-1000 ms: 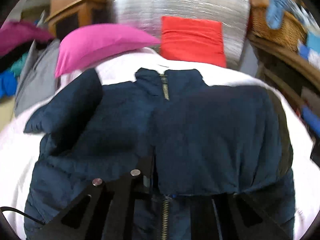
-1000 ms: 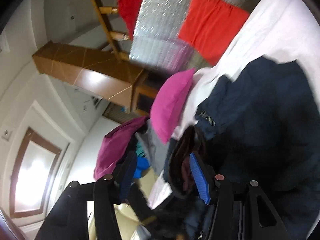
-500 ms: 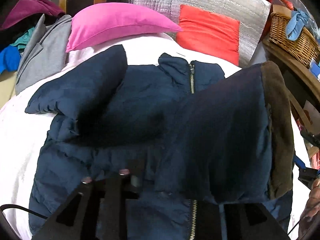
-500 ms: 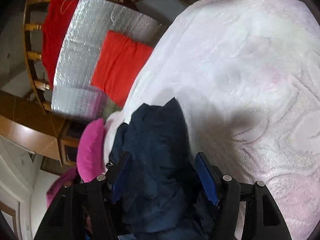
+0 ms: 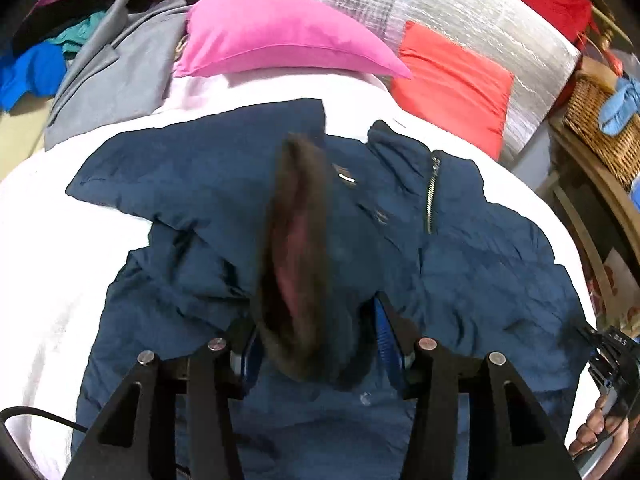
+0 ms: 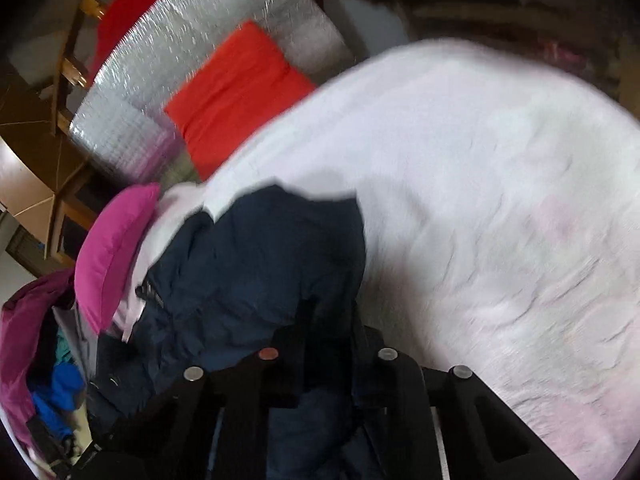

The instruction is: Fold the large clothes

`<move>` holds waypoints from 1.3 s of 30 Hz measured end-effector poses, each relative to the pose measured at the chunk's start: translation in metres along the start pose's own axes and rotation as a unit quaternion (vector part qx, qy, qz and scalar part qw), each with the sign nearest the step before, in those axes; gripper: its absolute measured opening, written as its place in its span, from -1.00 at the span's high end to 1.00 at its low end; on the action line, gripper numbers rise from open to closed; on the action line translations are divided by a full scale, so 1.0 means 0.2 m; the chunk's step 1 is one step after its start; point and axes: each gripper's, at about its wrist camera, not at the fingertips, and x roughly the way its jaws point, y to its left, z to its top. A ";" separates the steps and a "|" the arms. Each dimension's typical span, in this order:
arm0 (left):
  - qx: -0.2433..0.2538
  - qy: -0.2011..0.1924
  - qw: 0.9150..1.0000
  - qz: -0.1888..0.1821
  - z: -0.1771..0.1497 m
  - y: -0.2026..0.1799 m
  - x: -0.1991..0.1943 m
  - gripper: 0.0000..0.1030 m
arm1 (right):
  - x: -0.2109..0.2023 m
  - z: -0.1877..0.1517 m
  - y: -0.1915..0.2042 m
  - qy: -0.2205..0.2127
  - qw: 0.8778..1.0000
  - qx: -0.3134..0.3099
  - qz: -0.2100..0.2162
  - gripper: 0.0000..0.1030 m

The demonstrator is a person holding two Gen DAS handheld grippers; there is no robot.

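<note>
A navy padded jacket [image 5: 480,264] lies face up on a white bedspread [image 5: 44,240], zipper toward the pillows. Its sleeve end, with a dark furry cuff [image 5: 296,264] and pink lining, hangs between the fingers of my left gripper [image 5: 316,344], which is shut on the cuff above the jacket's middle. In the right wrist view the jacket [image 6: 256,264] lies at the left on the bedspread [image 6: 500,200]. My right gripper [image 6: 326,344] sits over the jacket's edge with navy fabric between its fingers; the view is blurred.
A pink pillow [image 5: 280,36] and a red cushion [image 5: 452,80] lie at the bed's head against a silver foil panel [image 5: 440,4]. A pile of clothes [image 5: 80,56] lies at the left. A wicker basket [image 5: 600,128] stands on a shelf at the right.
The sleeve that the right gripper held has passed to my left gripper, now held by its cuff over the jacket's middle. The right gripper has swung down to the jacket's edge.
</note>
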 end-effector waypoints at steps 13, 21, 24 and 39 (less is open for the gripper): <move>-0.002 0.028 1.000 0.013 -0.01 0.08 0.09 0.14 | -0.13 0.03 0.04 -0.026 0.999 0.018 0.043 -0.48; 0.000 0.041 0.999 -0.020 -0.02 0.13 0.04 0.14 | -0.15 -0.11 0.36 -0.012 0.988 -0.119 0.102 0.16; 0.005 0.048 0.999 -0.022 -0.02 0.14 0.05 0.14 | -0.05 -0.20 0.46 0.032 0.983 -0.151 0.104 0.16; -0.001 0.080 0.997 -0.014 -0.01 0.14 0.12 0.10 | 0.18 -0.32 0.47 0.140 0.975 -0.165 0.044 0.15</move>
